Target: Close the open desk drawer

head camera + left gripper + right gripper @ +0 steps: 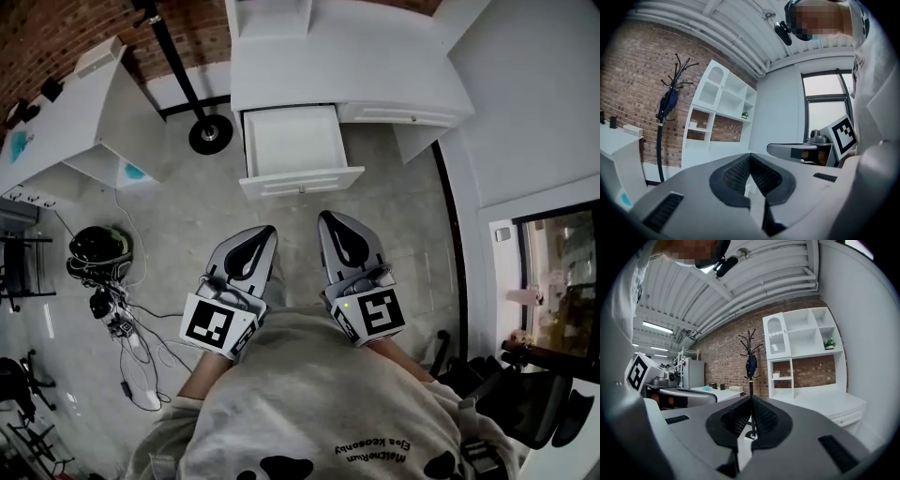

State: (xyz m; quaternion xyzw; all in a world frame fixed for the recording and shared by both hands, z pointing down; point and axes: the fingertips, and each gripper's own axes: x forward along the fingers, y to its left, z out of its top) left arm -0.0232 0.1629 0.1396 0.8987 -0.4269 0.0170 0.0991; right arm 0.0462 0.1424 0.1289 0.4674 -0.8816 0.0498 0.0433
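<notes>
Currently the open desk drawer (292,141) stands pulled out of the white desk (375,75). It looks empty, and its front panel (302,181) faces both grippers. The left gripper (264,232) and right gripper (330,221) hover short of that panel without touching it, each with jaws together and nothing between them. Set both tips flat against the panel, one either side of its centre. Push squarely so the drawer does not skew.

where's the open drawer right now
Head view, top centre: the drawer juts out of the white desk's left part, ahead of the left gripper and right gripper, with the coat stand base to its left.
</notes>
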